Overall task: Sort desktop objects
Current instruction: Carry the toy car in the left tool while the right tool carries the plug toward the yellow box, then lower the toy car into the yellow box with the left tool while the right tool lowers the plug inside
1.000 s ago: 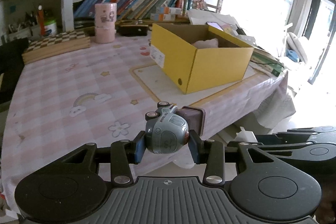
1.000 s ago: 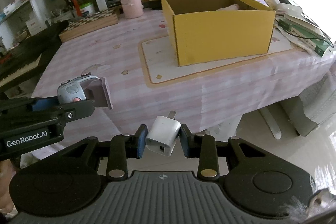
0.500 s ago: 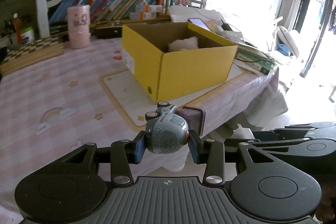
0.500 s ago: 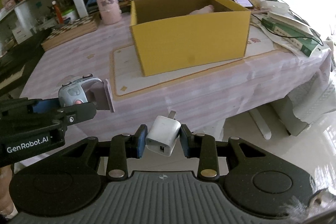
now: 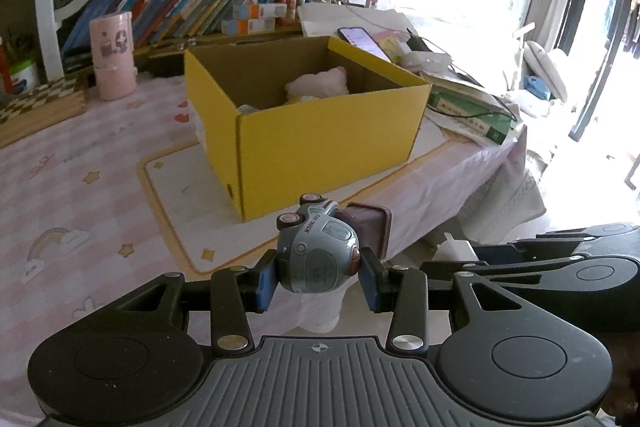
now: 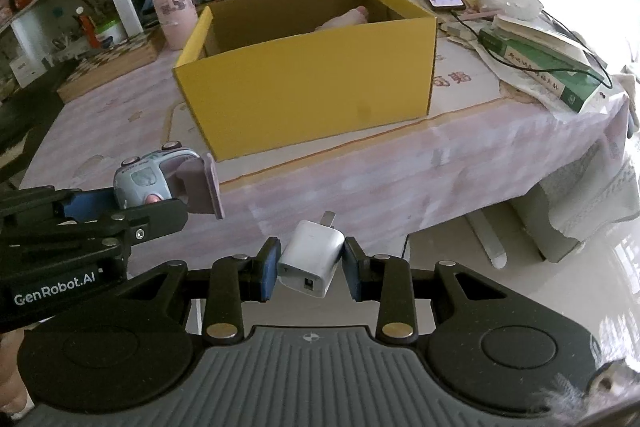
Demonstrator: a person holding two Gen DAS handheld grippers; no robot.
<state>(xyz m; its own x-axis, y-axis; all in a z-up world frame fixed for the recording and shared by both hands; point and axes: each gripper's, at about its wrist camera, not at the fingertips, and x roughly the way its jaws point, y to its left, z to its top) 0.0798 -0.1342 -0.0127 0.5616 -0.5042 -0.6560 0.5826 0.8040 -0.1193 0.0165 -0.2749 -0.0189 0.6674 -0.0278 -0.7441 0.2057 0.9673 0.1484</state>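
In the left wrist view, the left gripper (image 5: 318, 279) was clamped on a grey-blue toy truck (image 5: 318, 259) at the near edge of the table (image 5: 80, 187), with the open yellow box (image 5: 320, 143) just beyond it already holding a pink plush toy (image 5: 316, 87). In the right wrist view, the right gripper (image 6: 311, 269) was clamped on a white charger plug (image 6: 310, 259) off the table's near edge, the yellow box far ahead. Judging by this, some sorting was done, and both held items were left to go in.
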